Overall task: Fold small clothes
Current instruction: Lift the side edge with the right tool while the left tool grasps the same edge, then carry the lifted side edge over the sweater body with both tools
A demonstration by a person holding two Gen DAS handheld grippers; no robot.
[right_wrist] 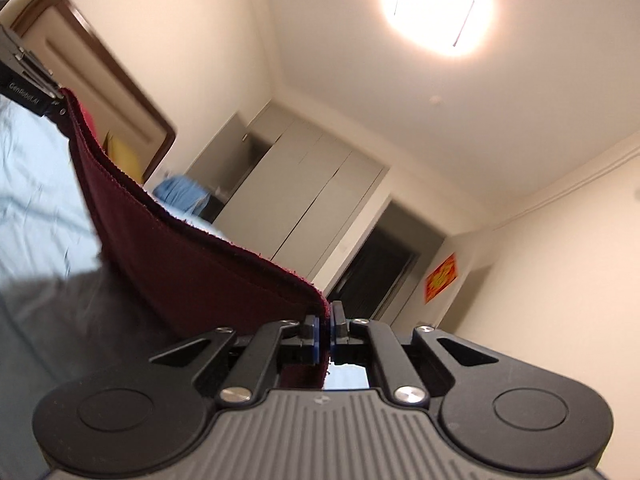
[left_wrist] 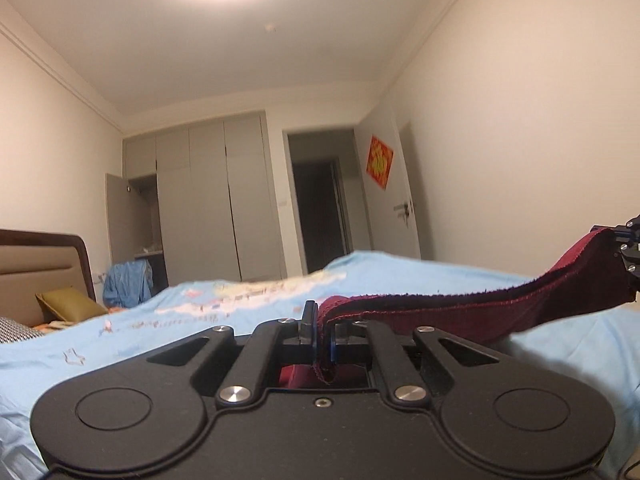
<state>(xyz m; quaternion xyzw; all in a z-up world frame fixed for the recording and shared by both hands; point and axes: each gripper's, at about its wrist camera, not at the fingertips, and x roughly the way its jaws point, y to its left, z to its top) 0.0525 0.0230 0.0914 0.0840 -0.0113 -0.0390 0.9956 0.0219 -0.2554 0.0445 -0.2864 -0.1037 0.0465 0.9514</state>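
A dark red cloth (left_wrist: 460, 312) is stretched above the light blue bedsheet (left_wrist: 160, 328) between my two grippers. My left gripper (left_wrist: 322, 332) is shut on one end of the cloth, with a frayed corner hanging between its fingers. The cloth runs right and upward to my right gripper (left_wrist: 624, 248) at the frame's edge. In the right wrist view, my right gripper (right_wrist: 325, 328) is shut on the other end of the red cloth (right_wrist: 180, 256), which sags leftward to the left gripper (right_wrist: 36, 88) at the upper left.
A brown headboard (left_wrist: 40, 256) with an olive pillow (left_wrist: 68, 304) stands at the left. Grey wardrobe doors (left_wrist: 216, 200), one ajar, and a dark doorway (left_wrist: 320, 216) lie beyond the bed. Blue fabric (left_wrist: 126, 284) is heaped by the wardrobe. A white door (left_wrist: 404, 200) is on the right wall.
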